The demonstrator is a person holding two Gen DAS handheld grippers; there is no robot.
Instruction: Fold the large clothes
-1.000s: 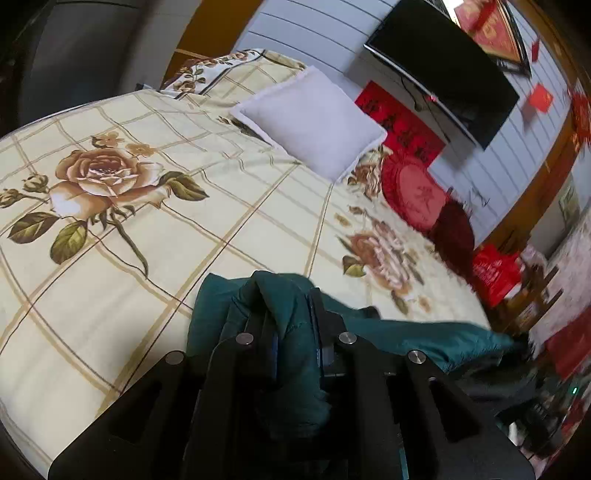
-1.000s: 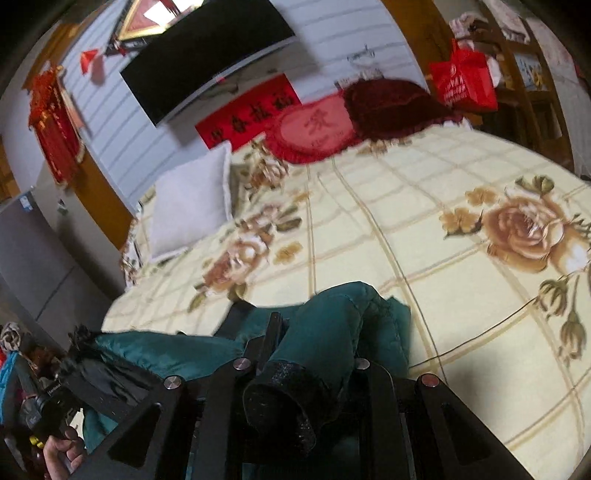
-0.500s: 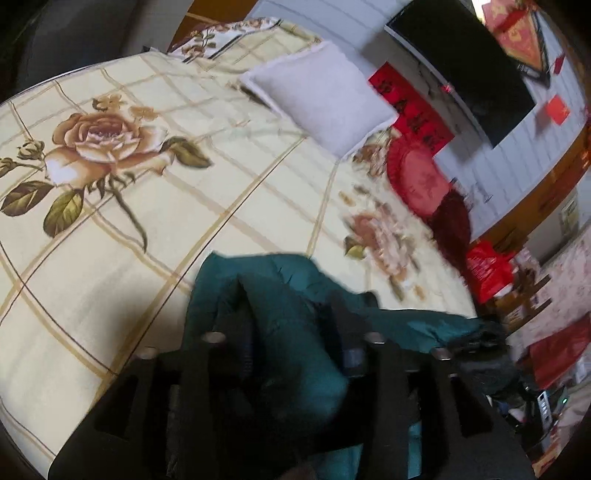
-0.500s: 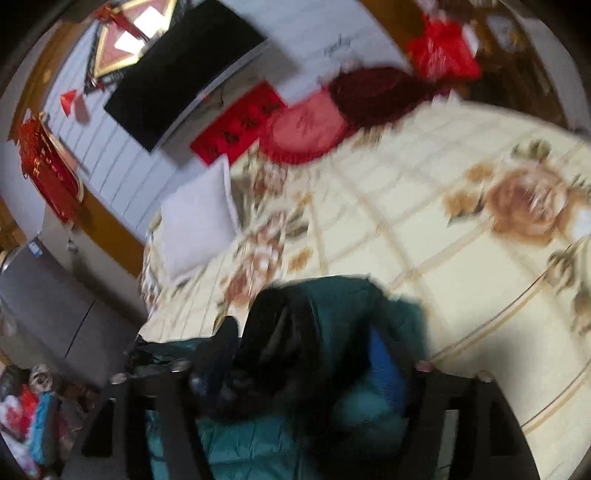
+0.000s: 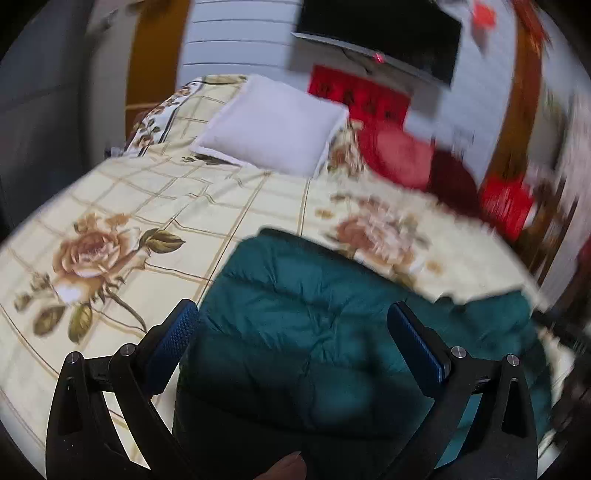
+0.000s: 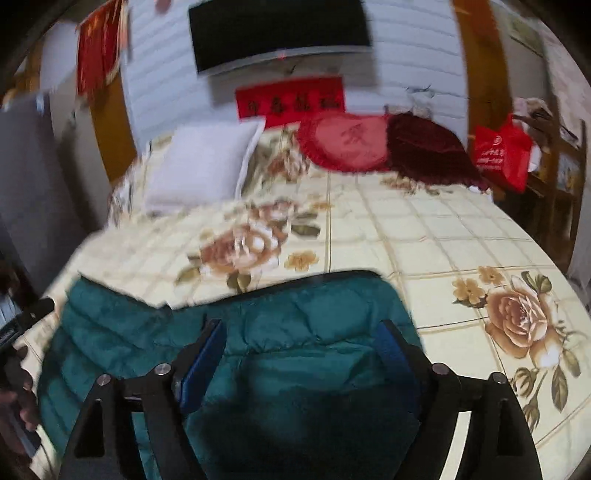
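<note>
A dark teal quilted jacket [image 5: 303,314] lies folded over on the bed [image 5: 122,206], near its front edge, on a cream bedspread with a tan grid and printed roses. In the left wrist view the left tool [image 5: 295,325] hangs above the garment with its jaws opening; the blue pads [image 5: 181,328] stand wide apart and press on nothing, with the padded fabric showing between them but lying loose below. A fingertip shows at the bottom edge of that view.

In the right wrist view the right tool [image 6: 301,343] is likewise released, its jaws opening over the same jacket [image 6: 295,321], whose rounded folded edge faces the head of the bed. The cloth seems to sit under the pads rather than against them, though blur makes the left pad hard to read. At the left edge of this view a hand [image 6: 18,391] grips a dark handle.

At the head of the bed [image 6: 424,229] sit a white pillow [image 6: 203,166], a round red cushion [image 6: 347,144] and a dark maroon cushion [image 6: 424,151]. A black television [image 6: 280,29] hangs on the white panelled wall above a red banner [image 6: 291,101]. A red bag [image 6: 502,155] rests on wooden shelving to the right.
</note>
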